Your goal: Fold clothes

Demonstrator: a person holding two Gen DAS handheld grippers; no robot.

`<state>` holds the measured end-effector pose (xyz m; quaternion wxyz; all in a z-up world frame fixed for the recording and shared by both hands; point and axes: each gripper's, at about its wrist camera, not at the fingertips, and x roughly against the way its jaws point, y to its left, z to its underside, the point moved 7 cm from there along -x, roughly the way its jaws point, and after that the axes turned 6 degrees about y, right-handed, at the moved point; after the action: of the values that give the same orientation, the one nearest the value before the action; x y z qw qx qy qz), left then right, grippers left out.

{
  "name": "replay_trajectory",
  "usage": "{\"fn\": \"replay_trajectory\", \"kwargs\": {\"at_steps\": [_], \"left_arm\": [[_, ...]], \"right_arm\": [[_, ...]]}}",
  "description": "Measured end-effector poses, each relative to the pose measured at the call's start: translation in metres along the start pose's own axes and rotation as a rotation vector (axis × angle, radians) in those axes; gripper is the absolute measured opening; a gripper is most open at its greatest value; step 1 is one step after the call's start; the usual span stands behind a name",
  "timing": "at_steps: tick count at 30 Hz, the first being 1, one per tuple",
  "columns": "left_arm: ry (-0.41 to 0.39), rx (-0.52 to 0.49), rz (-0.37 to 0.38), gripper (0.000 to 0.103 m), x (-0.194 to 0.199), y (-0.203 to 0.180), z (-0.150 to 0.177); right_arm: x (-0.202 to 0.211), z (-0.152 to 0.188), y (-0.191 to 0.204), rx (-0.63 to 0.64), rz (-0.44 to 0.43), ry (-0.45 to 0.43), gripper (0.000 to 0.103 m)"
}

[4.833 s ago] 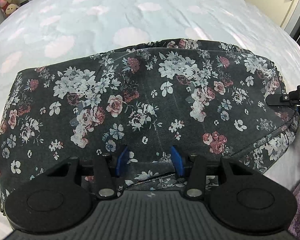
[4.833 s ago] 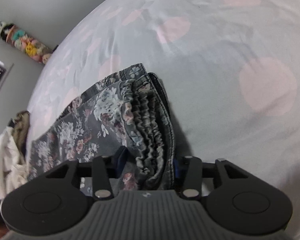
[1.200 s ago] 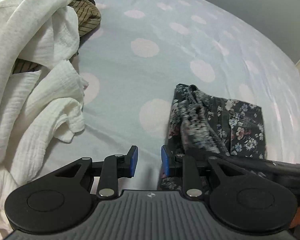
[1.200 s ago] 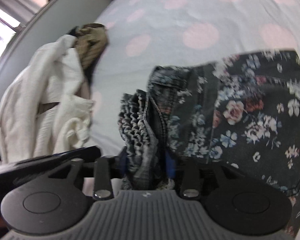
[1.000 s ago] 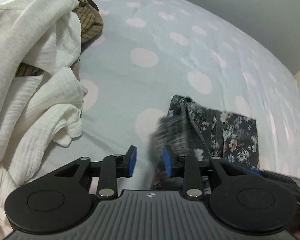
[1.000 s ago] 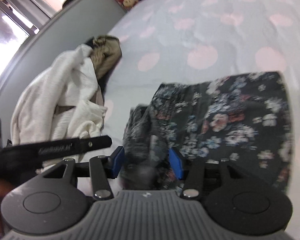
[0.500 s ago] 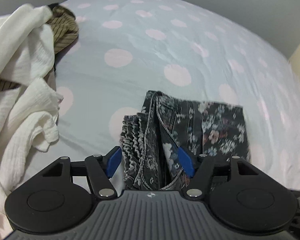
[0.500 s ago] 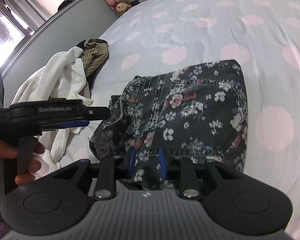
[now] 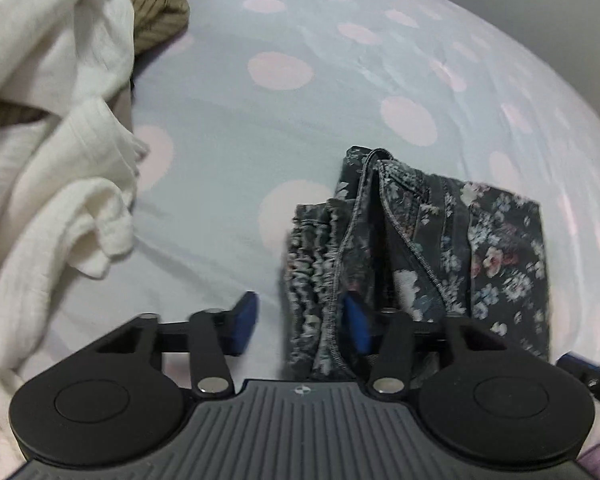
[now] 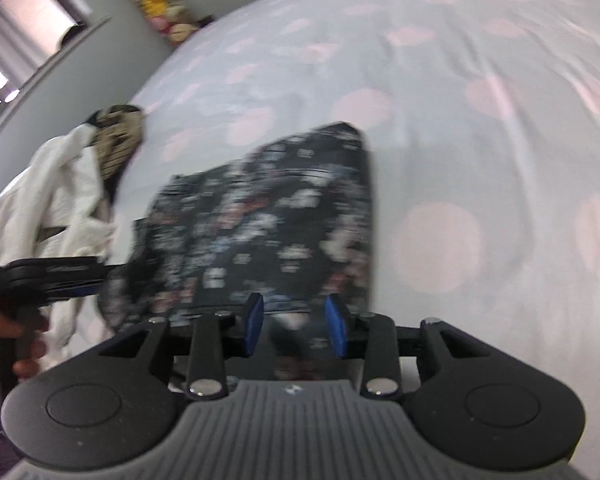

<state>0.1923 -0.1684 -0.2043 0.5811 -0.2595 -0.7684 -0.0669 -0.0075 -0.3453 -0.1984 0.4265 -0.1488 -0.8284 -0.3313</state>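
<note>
Hovering spread, both tools seemingly empty.

Left wrist view: the fisheye camera sits behind the left gripper, close above the polka-dot bedsheet, and faces across the bed toward a grey wall at the upper right of the frame. The folded floral shorts fill the lower right; a white garment pile fills the left edge.

Right wrist view: the camera sits behind the right gripper, low over the same bedsheet, and faces toward a window at the upper left of the frame. This frame is motion-blurred.

Shared field: both views include the floral shorts, the white garment pile and the sheet. The right view also shows the left gripper at its left edge.
</note>
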Motion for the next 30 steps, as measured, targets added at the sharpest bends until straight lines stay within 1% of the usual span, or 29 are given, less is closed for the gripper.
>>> {"fn": "replay_trajectory", "kwargs": {"at_steps": [3, 5, 7, 8, 10, 11, 13, 16, 21, 23, 25, 26, 30], "left_arm": [[-0.026, 0.021, 0.042, 0.041, 0.007, -0.001, -0.002], [-0.046, 0.042, 0.067, 0.058, 0.01, 0.001, -0.004], [-0.053, 0.054, 0.069, 0.059, 0.015, 0.003, -0.006], [-0.051, 0.058, 0.071, 0.059, 0.015, 0.004, -0.008], [-0.043, 0.066, 0.077, 0.059, 0.016, 0.006, -0.01], [-0.037, 0.07, 0.082, 0.059, 0.015, 0.007, -0.01], [-0.033, 0.077, 0.096, 0.06, 0.013, 0.009, -0.011], [-0.028, 0.087, 0.118, 0.061, 0.01, 0.01, -0.012], [-0.019, 0.104, 0.155, 0.061, 0.006, 0.014, -0.014], [-0.025, 0.125, 0.18, 0.063, 0.005, 0.016, -0.016], [-0.011, 0.145, 0.218, 0.065, 0.001, 0.017, -0.017], [-0.003, 0.156, 0.237, 0.065, -0.002, 0.018, -0.018], [0.034, 0.111, 0.205, 0.065, -0.014, 0.011, -0.017]], "right_arm": [[0.0, 0.0, -0.011, -0.026, 0.018, -0.001, 0.039], [0.004, -0.002, -0.008, -0.009, 0.008, -0.024, 0.038], [0.006, -0.004, 0.007, 0.057, -0.014, -0.053, 0.024], [0.004, -0.005, 0.019, 0.103, -0.033, -0.055, 0.013], [-0.001, -0.007, 0.043, 0.192, -0.071, -0.059, 0.012], [-0.006, -0.008, 0.053, 0.219, -0.091, -0.06, 0.009], [-0.017, -0.007, 0.072, 0.268, -0.124, -0.052, 0.008], [-0.037, -0.005, 0.1, 0.339, -0.15, -0.026, 0.008], [-0.067, -0.007, 0.132, 0.366, -0.204, 0.01, 0.008], [-0.073, -0.006, 0.141, 0.381, -0.229, 0.013, 0.008], [-0.08, -0.003, 0.15, 0.403, -0.254, 0.031, 0.008], [-0.085, -0.001, 0.152, 0.411, -0.253, 0.043, 0.008], [-0.104, 0.001, 0.149, 0.382, -0.254, 0.08, 0.008]]}}
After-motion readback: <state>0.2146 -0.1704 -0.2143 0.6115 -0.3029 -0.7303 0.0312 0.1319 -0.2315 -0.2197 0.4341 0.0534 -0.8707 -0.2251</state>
